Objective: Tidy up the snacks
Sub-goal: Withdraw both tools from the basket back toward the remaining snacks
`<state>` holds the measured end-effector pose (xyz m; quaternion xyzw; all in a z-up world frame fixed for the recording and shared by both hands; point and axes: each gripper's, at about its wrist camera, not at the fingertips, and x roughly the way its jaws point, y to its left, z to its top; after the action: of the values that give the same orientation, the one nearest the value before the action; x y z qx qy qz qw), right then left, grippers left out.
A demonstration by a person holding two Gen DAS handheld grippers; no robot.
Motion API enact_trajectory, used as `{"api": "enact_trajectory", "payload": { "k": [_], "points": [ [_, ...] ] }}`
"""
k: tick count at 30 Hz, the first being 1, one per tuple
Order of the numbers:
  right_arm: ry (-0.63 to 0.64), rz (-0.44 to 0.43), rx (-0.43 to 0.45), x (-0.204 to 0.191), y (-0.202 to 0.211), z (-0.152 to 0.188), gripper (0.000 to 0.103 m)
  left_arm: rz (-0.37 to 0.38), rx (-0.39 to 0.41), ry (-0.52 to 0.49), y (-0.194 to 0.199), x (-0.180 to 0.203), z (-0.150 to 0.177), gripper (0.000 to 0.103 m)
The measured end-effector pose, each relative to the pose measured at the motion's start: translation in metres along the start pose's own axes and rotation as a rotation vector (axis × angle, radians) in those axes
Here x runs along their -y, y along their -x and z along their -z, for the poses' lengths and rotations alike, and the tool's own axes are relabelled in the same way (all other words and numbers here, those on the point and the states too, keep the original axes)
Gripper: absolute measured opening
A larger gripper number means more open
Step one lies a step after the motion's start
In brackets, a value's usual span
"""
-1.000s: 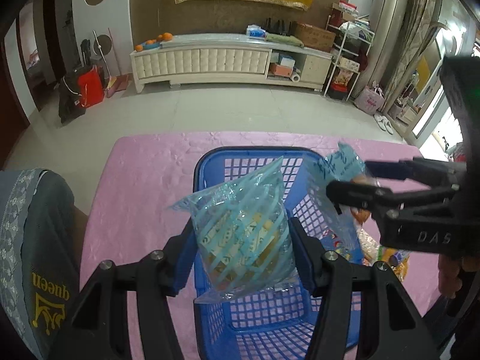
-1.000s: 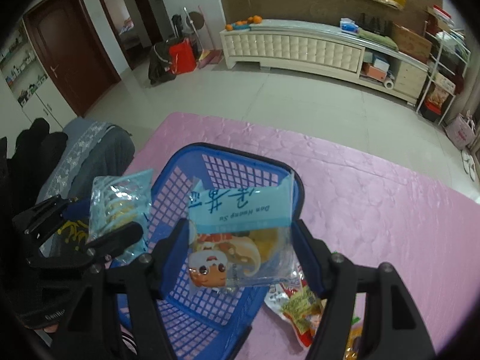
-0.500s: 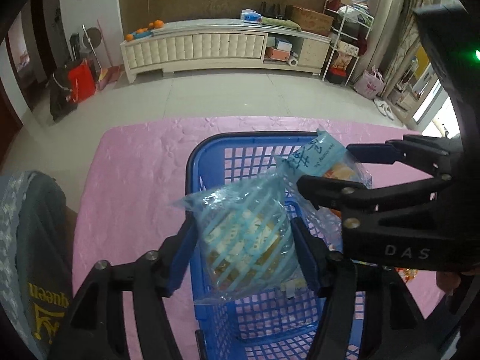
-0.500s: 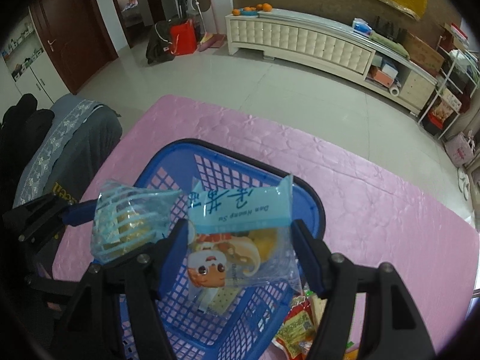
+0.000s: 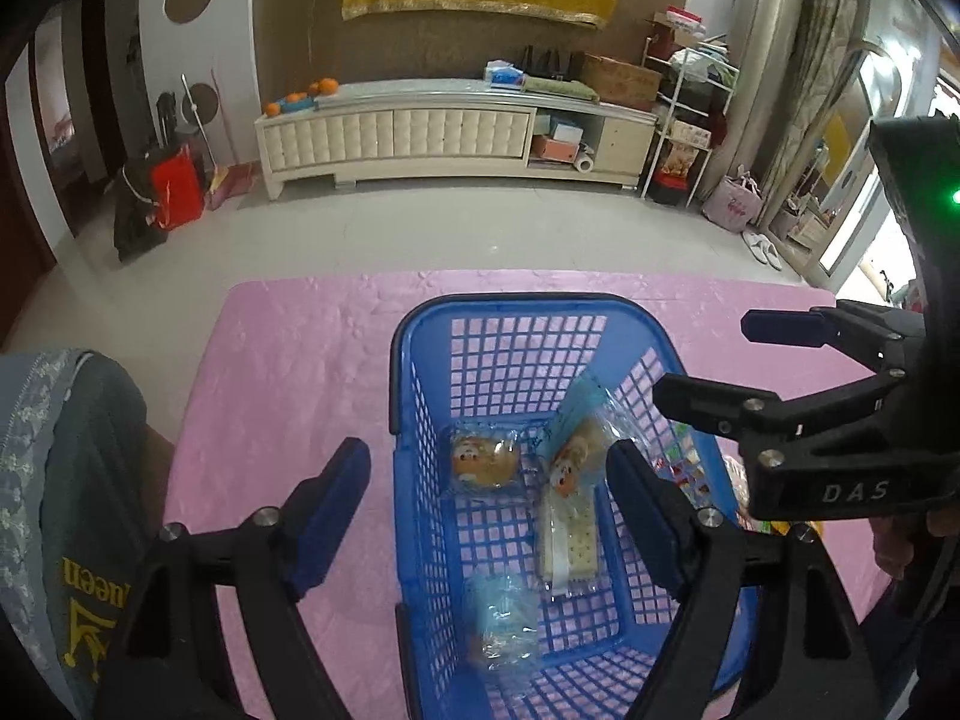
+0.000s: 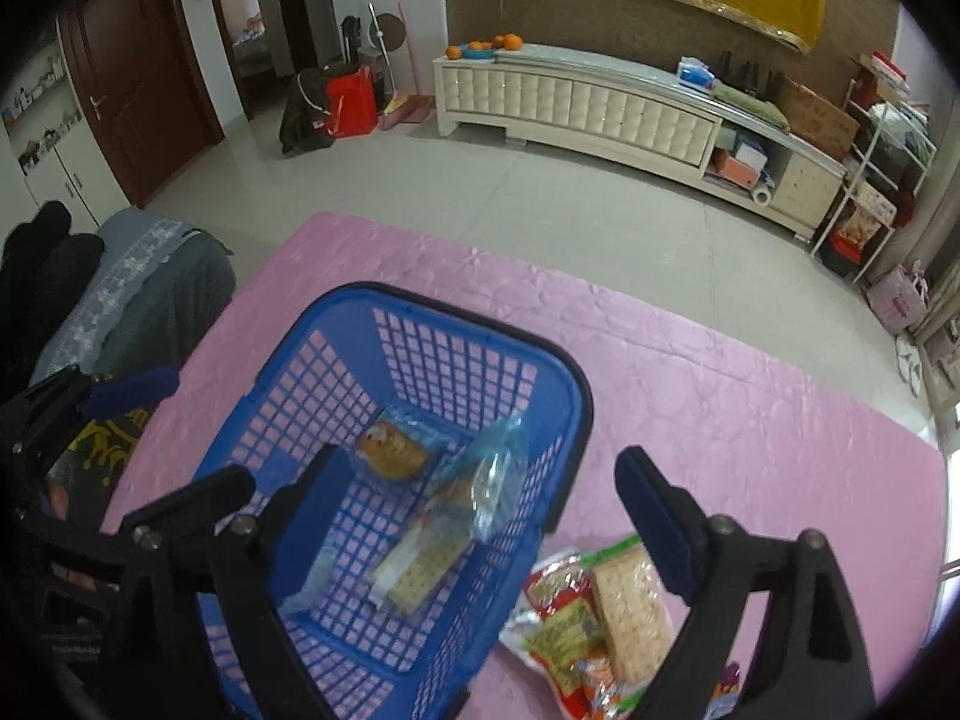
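1. Blue plastic lattice makes up the basket point(image 5: 420, 396), which stands on a pink tablecloth point(image 5: 288, 360); its near end is cut off behind the black gripper arms.
2. The left gripper point(image 5: 486, 480) has just been spreading its jaws; they stand wide with nothing between the pads, one outside the basket wall.
3. The right gripper point(image 6: 480, 480) has likewise just spread, empty.
4. Inside the basket lie a cartoon-face bun packet point(image 5: 483, 461), a cracker packet point(image 5: 567, 540) and a striped blue bag point(image 5: 501, 612), the last blurred.
5. More snack packets point(image 6: 591, 618) lie on the cloth beside the basket, partly hidden by the right finger.
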<state>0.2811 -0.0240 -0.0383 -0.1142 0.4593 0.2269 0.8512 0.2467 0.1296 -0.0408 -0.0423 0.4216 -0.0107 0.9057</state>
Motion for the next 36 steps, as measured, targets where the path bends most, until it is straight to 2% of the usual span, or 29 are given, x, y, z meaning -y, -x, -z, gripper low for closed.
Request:
{"api": "enact_trajectory", "payload": {
  "k": [5, 9, 12, 14, 16, 19, 27, 30, 33, 36],
  "points": [
    [-0.014, -0.009, 0.020, 0.000, 0.023, 0.019, 0.092, -0.022, 0.026, -0.004, 0.017, 0.009, 0.012, 0.079],
    [-0.027, -0.039, 0.032, 0.000, 0.037, 0.033, 0.092, 0.001, 0.037, 0.025, 0.028, 0.013, 0.019, 0.079],
    [-0.037, -0.041, 0.044, 0.006, 0.045, 0.042, 0.092, -0.011, 0.041, 0.025, 0.036, 0.017, 0.025, 0.079],
    [-0.039, -0.024, 0.054, 0.010, 0.050, 0.047, 0.092, -0.010, 0.054, 0.010, 0.041, 0.022, 0.028, 0.084],
    [-0.048, -0.016, 0.067, 0.013, 0.055, 0.052, 0.092, 0.009, 0.086, -0.013, 0.051, 0.032, 0.034, 0.084],
    [-0.073, -0.031, 0.094, 0.019, 0.067, 0.062, 0.092, 0.006, 0.086, -0.038, 0.057, 0.043, 0.039, 0.088],
    [-0.127, -0.064, 0.147, 0.044, 0.093, 0.099, 0.092, 0.016, 0.089, -0.068, 0.068, 0.085, 0.062, 0.089],
    [-0.159, -0.047, 0.172, 0.055, 0.102, 0.114, 0.092, 0.015, 0.080, -0.067, 0.065, 0.100, 0.070, 0.089],
    [-0.109, 0.003, 0.211, 0.059, 0.110, 0.126, 0.092, 0.023, 0.065, -0.066, 0.061, 0.112, 0.079, 0.089],
    [-0.069, 0.048, 0.207, 0.064, 0.113, 0.139, 0.092, 0.022, 0.053, -0.073, 0.057, 0.127, 0.089, 0.089]
  ]
}}
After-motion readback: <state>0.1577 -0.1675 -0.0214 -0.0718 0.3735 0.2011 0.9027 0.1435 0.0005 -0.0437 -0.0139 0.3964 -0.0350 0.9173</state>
